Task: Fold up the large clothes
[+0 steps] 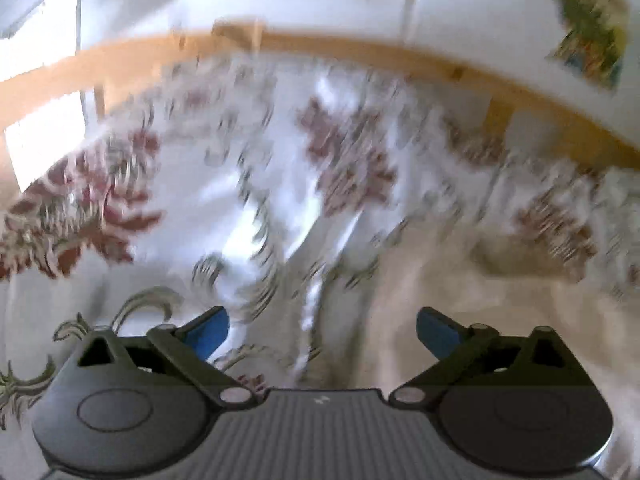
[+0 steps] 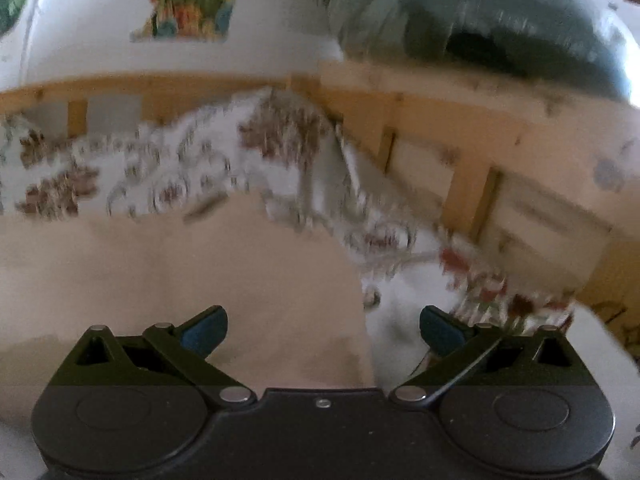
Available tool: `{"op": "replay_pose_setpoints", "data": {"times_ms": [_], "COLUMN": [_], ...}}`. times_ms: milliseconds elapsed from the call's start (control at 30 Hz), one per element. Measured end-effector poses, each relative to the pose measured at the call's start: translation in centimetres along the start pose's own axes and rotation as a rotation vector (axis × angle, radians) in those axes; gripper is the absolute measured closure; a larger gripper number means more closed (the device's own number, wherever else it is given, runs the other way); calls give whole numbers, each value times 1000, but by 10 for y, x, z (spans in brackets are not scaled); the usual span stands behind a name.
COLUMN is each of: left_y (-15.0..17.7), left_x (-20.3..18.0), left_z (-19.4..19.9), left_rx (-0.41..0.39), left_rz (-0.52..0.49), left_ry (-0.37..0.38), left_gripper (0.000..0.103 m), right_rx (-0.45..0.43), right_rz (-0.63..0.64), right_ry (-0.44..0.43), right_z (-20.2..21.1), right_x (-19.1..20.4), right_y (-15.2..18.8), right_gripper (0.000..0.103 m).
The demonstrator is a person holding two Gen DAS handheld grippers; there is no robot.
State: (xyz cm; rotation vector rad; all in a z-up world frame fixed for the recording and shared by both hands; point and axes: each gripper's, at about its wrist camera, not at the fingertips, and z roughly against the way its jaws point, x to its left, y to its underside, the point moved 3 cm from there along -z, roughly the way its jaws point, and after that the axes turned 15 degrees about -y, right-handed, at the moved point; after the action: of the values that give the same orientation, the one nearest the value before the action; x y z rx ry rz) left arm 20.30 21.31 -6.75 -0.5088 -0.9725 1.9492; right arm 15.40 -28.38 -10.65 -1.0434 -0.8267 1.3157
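Observation:
A plain beige garment [image 2: 192, 276] lies spread on a bed covered by a white sheet with red and grey flowers [image 1: 224, 184]. In the right wrist view the garment fills the lower left, and its right edge runs under my right gripper [image 2: 323, 330], which is open and empty just above it. In the left wrist view the garment [image 1: 460, 300] lies to the lower right. My left gripper [image 1: 322, 330] is open and empty, over the line where garment and sheet meet. Both views are blurred by motion.
A wooden bed frame [image 1: 360, 54] runs along the far side and, in the right wrist view, down the right side [image 2: 460, 136]. A dark green-grey bundle [image 2: 480, 20] sits beyond the frame. Pictures hang on the white wall [image 2: 188, 4].

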Motion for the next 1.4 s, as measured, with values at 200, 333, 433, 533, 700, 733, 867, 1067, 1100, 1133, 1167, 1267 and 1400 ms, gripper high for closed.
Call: {"op": "replay_pose_setpoints", "data": {"times_ms": [200,333,433,533,700,733,867,1067,1100,1133,1167,1267,1400], "left_y": [4,13,28,49,65,66,66,59,60,61,63,70,81], "left_x": [-68,-126,-151,-153,-134,-132,-137,-107,-99,-91,-84,-60,-43], "left_z": [46,54,45,23,-5,-7,-10,15,22,31,38,62,74], "left_rx": [-143,-150,-168,-129,-31,-33,-33,8,9,8,6,10,106], "left_rz": [-127,-265,-389,-460,-366,-370,-386,-213,-173,-141,-118,-16,54], "left_ry": [252,352,305,210,241,241,234,255,266,272,271,261,278], "left_gripper": [1,1,1,1,0,0,0,1,1,1,1,1,1], "right_rx": [-124,-132,-96,38,86,81,65,60,53,44,43,68,70], "right_rz": [181,245,236,253,298,306,301,221,208,185,148,-15,-340], "right_ry": [-184,-286,-309,-337,-338,-333,-332,-316,-294,-278,-265,-250,-295], "right_z": [13,-3,-30,-60,-75,-76,-79,-48,-38,-25,-12,22,69], "right_x": [55,95,116,132,141,145,145,124,117,112,105,84,53], "right_y": [-8,-26,-38,-25,3,7,18,-4,-10,-16,-23,-34,-17], "right_gripper": [1,1,1,1,1,1,1,1,1,1,1,1,1]}}
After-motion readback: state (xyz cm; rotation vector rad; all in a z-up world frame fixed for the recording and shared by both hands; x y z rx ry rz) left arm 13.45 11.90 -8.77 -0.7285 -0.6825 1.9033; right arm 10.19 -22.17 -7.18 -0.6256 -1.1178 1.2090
